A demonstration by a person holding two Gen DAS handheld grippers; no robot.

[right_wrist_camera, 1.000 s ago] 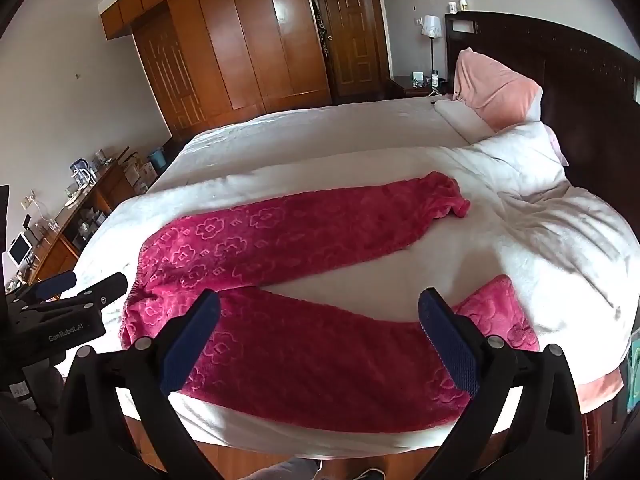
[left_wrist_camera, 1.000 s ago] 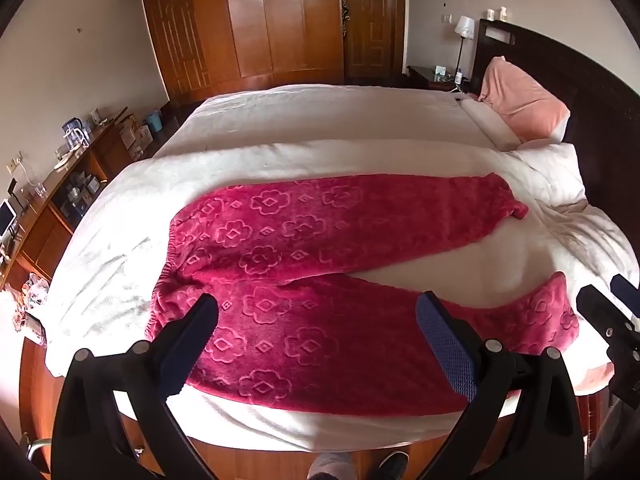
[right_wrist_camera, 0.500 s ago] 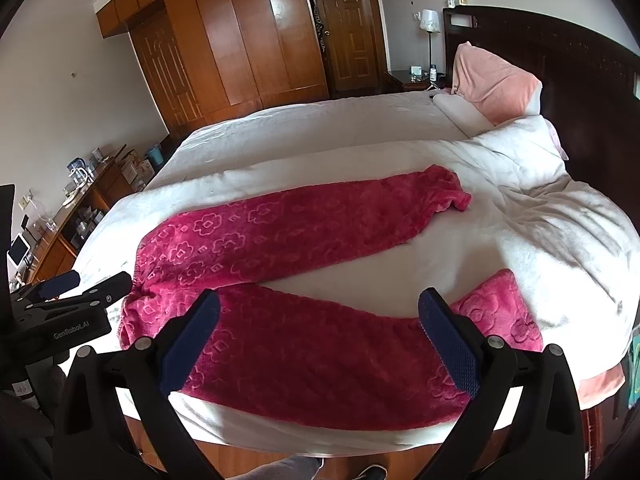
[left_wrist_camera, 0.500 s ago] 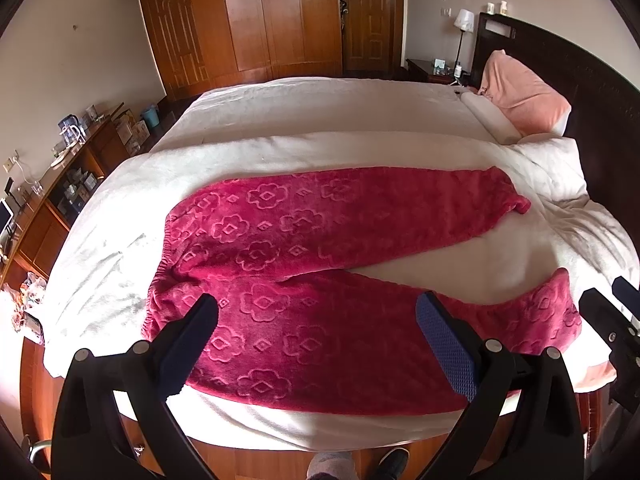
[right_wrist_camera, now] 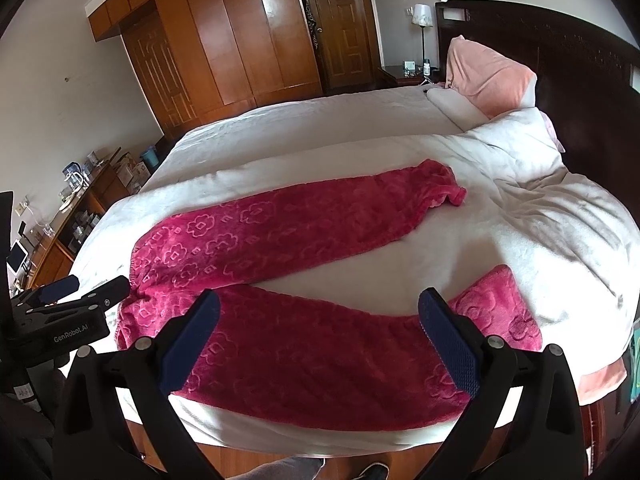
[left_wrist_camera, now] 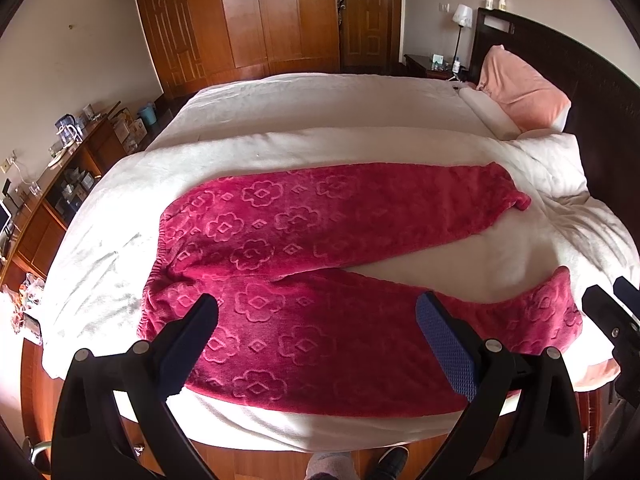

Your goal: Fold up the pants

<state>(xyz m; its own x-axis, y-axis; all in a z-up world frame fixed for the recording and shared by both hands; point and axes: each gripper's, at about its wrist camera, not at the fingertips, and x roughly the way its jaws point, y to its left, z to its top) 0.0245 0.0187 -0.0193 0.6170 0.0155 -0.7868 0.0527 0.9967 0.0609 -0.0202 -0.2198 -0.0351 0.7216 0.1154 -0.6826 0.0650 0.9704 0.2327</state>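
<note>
Right wrist view is showing "GenRobot.AI" on the left claw [right_wrist_camera: 86, 294]; both claws are gaping empty above the pants [right_wrist_camera: 280, 232].

Pants [left_wrist_camera: 320, 264] lie spread on the bed [left_wrist_camera: 304, 112], waistband left, legs running right toward the pillow [left_wrist_camera: 520, 92]; wardrobe [left_wrist_camera: 260, 16] behind, both tools hover at the near edge.

Pants [left_wrist_camera: 320, 264]: magenta-red plush fleece w/ embossed flower + diamond pattern. Lying flat, unfolded, on white bedcover. Elastic gathered waistband at left; legs spread in V, running rightward. Far leg angles toward headboard side, cuff rumpled, slightly turned over. Near leg runs along bed's near edge, cuff close to right corner. Fabric mostly smooth, few wrinkles.
</note>
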